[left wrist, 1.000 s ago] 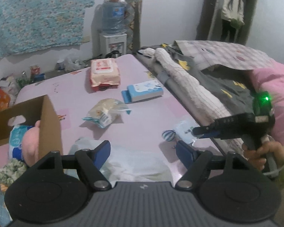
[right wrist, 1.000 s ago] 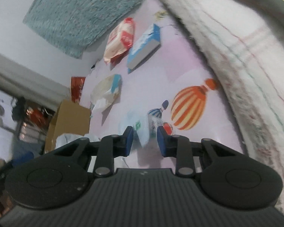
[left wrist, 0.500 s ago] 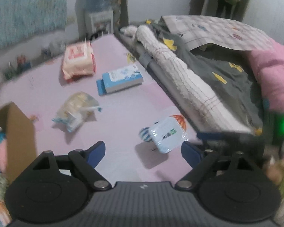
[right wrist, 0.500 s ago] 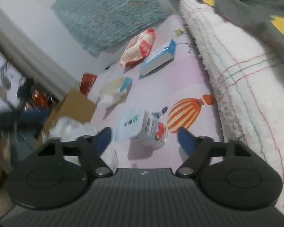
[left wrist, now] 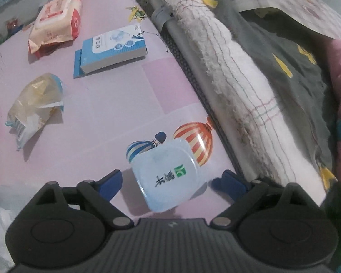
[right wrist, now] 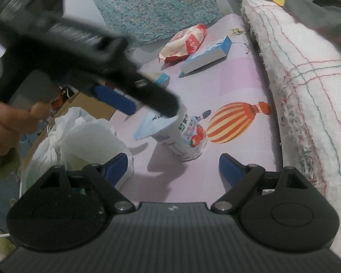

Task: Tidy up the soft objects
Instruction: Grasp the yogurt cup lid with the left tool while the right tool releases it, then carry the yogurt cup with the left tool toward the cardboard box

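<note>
A small yogurt cup [left wrist: 168, 175] with a pale blue lid and a strawberry label [right wrist: 184, 136] sits leaning on the pink table [left wrist: 116, 118] beside a printed balloon. My left gripper [left wrist: 170, 183] points down over it. Its jaws are opening, with the cup between the blue pads and a gap on both sides. In the right wrist view the left gripper [right wrist: 145, 107] shows as a blur, held by a hand [right wrist: 6, 122]. My right gripper [right wrist: 174, 167] stays just short of the cup, its jaws opening with nothing between them.
On the table lie an orange wet-wipes pack [left wrist: 54, 22], a blue tissue box [left wrist: 111, 47] and a crumpled clear bag [left wrist: 34, 104]. A white plastic bag [right wrist: 84, 141] and a cardboard box [right wrist: 86, 104] are at the left. A rolled white blanket [left wrist: 234, 68] borders the right.
The right gripper's jaws spread apart and let go of the cup, and its wrist rolled. The left gripper swung right and down until the cup came between its fingers.
</note>
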`<state>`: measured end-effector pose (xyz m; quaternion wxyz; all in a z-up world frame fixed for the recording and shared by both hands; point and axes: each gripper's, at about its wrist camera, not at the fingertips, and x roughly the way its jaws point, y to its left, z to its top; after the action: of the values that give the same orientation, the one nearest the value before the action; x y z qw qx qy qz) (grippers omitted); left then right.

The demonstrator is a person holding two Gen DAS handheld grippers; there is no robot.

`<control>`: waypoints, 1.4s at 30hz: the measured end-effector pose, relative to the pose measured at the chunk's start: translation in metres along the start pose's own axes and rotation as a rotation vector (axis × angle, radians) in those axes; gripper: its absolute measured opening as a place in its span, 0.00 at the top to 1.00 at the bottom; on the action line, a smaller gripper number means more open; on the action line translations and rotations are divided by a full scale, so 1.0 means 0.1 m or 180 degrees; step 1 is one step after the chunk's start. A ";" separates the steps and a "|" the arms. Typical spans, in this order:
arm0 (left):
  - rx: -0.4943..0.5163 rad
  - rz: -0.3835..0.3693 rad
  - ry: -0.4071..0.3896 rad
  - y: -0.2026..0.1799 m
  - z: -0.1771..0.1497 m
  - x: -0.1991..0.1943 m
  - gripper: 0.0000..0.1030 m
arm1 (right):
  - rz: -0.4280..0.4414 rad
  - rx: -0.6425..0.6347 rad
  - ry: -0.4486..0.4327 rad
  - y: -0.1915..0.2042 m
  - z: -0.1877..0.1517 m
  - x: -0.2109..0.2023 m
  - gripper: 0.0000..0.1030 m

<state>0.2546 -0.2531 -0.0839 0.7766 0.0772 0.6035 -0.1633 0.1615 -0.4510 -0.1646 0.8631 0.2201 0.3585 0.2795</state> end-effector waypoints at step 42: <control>-0.1832 -0.0379 -0.1607 2.69 -1.86 -2.32 0.87 | 0.0677 -0.0392 -0.0192 1.62 0.05 -0.28 0.15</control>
<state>0.1274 0.0948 0.0700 0.8798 -0.2218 0.4179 -0.0459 0.0967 -0.3487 -0.0534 0.8508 0.2118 0.2892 0.3842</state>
